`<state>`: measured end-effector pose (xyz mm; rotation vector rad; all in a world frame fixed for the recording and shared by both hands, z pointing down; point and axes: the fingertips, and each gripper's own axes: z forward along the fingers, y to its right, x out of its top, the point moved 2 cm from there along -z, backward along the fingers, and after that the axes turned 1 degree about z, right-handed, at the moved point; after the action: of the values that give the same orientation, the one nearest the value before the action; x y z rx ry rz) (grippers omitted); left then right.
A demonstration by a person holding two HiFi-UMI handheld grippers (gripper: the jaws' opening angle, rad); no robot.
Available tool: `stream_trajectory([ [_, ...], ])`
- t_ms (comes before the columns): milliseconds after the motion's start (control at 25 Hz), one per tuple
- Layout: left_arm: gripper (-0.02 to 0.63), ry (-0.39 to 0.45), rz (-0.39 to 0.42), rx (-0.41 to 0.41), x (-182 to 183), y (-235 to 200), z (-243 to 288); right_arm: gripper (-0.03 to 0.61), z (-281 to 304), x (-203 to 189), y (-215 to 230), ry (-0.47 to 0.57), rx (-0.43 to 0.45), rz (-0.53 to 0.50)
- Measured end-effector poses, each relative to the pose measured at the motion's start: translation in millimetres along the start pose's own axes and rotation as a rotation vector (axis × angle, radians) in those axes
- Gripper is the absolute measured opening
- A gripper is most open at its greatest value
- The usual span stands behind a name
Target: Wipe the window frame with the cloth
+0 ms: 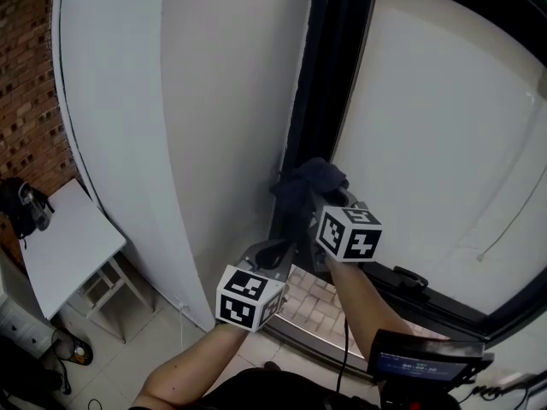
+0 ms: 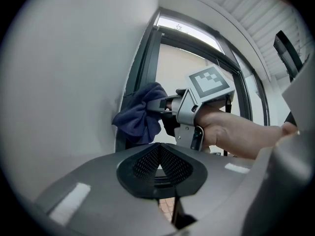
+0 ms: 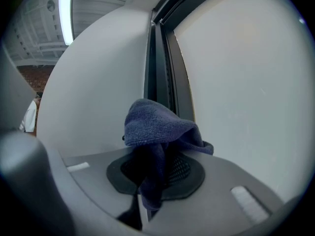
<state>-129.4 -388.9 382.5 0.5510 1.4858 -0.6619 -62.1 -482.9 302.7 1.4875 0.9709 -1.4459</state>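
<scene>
Now the cloth [image 3: 156, 132] is clamped in the right gripper [image 3: 155, 176], bunched vs. the window frame [image 1: 323, 92] near its bottom corner, prob. so wiping can be done. The left gripper [image 2: 158, 170] is held closed, empty, just below.

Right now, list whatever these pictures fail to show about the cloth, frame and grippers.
- Contact of cloth and window frame: right gripper view, the cloth's own bulk hides it.
- Pads of the right gripper: same view, draped cloth covers them.
- Top of window frame: head view, cut by the upper edge.
- Text on the screen: head view, too small to read.
</scene>
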Motion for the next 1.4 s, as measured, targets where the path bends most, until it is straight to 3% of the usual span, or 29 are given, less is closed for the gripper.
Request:
stream_trajectory([
  [400,-0.006,0.102,0.02,-0.003,45,5,7,0.06,-3,56,-3,0.073,0.025,-0.056],
  [1400,-0.006,0.169,0.07,-0.052,101,9,26,0.06,-2,148,-11,0.195,0.032,-0.133],
])
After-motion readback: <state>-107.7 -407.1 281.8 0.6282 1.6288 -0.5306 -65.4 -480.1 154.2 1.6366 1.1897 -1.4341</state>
